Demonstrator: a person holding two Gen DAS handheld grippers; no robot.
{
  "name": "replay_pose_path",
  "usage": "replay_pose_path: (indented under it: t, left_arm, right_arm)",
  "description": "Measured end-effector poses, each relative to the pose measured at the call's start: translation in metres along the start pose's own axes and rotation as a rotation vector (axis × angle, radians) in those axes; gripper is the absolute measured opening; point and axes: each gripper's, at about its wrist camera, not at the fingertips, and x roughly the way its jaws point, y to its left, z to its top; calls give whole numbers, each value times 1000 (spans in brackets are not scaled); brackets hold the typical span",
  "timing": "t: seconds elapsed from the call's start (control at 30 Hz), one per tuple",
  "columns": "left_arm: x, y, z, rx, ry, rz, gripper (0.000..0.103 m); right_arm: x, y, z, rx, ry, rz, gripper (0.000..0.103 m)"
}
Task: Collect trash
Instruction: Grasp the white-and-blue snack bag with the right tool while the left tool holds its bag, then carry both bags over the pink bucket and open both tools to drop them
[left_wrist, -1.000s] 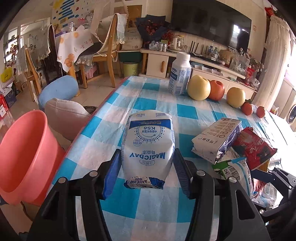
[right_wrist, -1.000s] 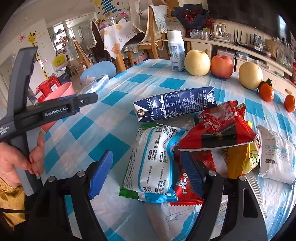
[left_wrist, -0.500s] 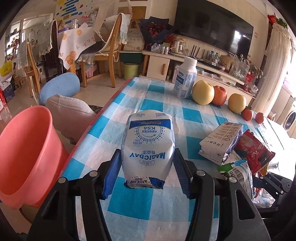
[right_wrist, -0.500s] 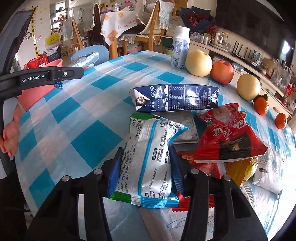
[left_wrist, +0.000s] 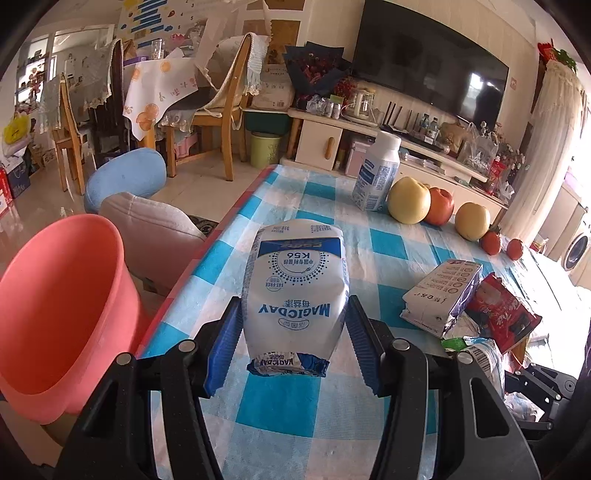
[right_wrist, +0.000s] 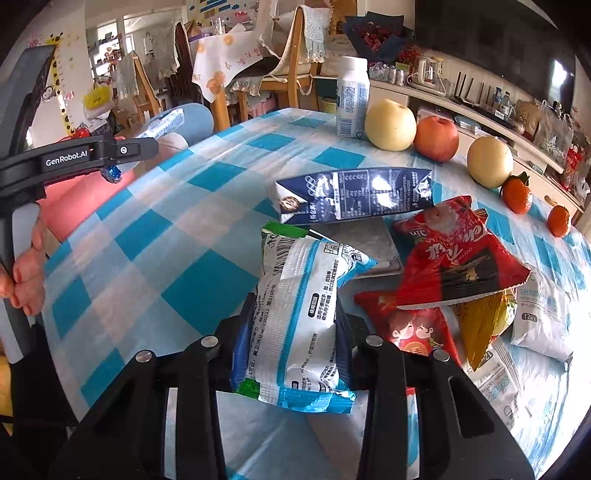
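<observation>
The left gripper (left_wrist: 293, 339) pinches a white MAGICDAY pouch (left_wrist: 295, 291) above the checked tablecloth (left_wrist: 388, 243), beside the pink bucket (left_wrist: 55, 306). The right gripper (right_wrist: 291, 350) clamps a blue-and-white packet (right_wrist: 299, 317), apparently lifted from the wrapper pile.

The MAGICDAY pouch (left_wrist: 295, 295) is crinkled, semi-gloss white film; the wet-wipe pack (right_wrist: 299, 325) glossy plastic with a ribbed seam; the red snack bag (right_wrist: 458, 258) shiny foil; the pink bucket (left_wrist: 55, 306) smooth matt plastic; the checked tablecloth (left_wrist: 369, 258) dull and soft-looking
</observation>
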Motion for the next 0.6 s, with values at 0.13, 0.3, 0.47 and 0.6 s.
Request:
replay_pose_path:
  t: [0.13, 0.3, 0.47, 0.6]
  left_arm:
    - [-6, 7, 1, -15, -17, 2, 57]
    - [-14, 20, 6, -48, -40, 9, 57]
    - [-22, 35, 9, -85, -64, 25, 57]
    - [-30, 51, 12, -115, -87, 51, 57]
  right_arm:
    - [-9, 10, 8, 13, -29, 15, 38]
    - [-24, 22, 23, 31, -70, 39, 38]
    - [-34, 37, 40, 48, -103, 80, 38]
    - [-38, 55, 59, 49, -126, 132, 39]
